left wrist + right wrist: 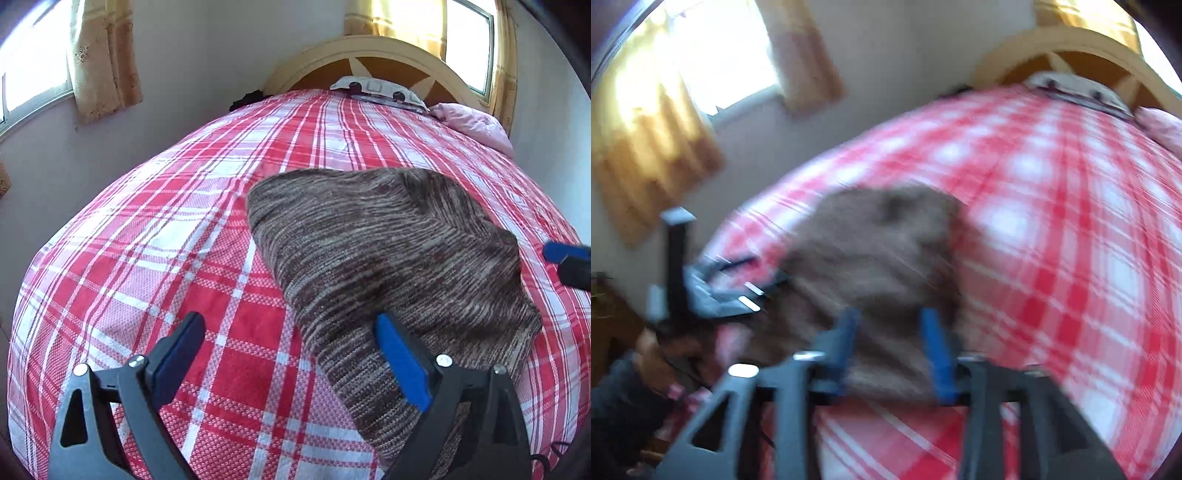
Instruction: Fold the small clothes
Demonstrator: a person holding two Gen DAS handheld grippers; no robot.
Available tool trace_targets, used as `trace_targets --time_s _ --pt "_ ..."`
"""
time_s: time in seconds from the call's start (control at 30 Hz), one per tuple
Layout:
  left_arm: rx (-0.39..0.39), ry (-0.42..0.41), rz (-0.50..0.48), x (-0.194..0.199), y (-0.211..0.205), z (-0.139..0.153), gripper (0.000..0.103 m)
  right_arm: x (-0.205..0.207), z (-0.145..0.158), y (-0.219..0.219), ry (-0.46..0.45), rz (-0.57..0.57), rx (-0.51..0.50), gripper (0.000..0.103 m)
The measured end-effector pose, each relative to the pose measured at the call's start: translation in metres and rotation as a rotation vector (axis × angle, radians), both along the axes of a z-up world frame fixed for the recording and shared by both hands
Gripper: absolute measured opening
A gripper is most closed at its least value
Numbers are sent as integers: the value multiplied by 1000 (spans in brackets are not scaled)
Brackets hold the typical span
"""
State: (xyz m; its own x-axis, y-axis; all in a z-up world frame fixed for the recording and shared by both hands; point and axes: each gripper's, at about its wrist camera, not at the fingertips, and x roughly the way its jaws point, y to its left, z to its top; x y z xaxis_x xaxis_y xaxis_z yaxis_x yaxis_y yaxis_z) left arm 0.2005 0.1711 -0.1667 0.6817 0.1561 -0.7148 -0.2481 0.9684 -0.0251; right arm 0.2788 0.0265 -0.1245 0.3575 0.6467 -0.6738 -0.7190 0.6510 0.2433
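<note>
Across the left wrist view a red-and-white plaid bedspread (207, 258) covers the bed, running up to an arched cream headboard (373, 55) where a patterned pillow (376, 90) and a pale pink pillow (472, 123) lie; yellow curtains (103, 55) hang at the window on the left wall. A brown marled knit garment (388, 258) lies folded on the bedspread, right of centre, reaching from mid-bed down to the near edge. The left gripper (291, 350) hangs above the bed with its jaws spread wide and nothing between them; its right blue pad (402, 363) stands over the garment's near edge, though contact cannot be told, and its left pad over bare plaid. At the right border a blue-tipped finger of the right gripper (565, 254) shows just beside the garment. From the right wrist, heavily blurred, the same bedspread (1052, 221) and headboard (1071, 48) appear, with curtains (646, 147) at upper left. The knit garment (879, 258) lies just ahead of the right gripper (892, 354), whose jaws stand partly apart; the garment shows between and beyond the blue fingers, but the blur hides whether they press on it. At left the other gripper's frame (713, 288) and a hand (653, 354) with a dark sleeve (617, 398) are visible.
</note>
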Motion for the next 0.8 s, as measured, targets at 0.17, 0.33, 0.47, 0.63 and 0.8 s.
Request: trace_targets --time_s 0.17,0.33,0.47,0.63,0.8 --pt "-1 8 18 -3 -10 -2 96 39 -32 34 63 -10 -45 57" --pt "7 3 -5 -9 -19 1 96 57 -55 16 153 -55 27 57" --pt "10 6 -8 -10 -22 0 96 50 -56 15 131 -58 -11 57" --pt "-15 8 2 -16 -22 -7 97 32 -58 18 88 -68 -45 57" --pt "-37 12 -8 -26 -26 -9 97 28 -61 23 72 -95 -84 57"
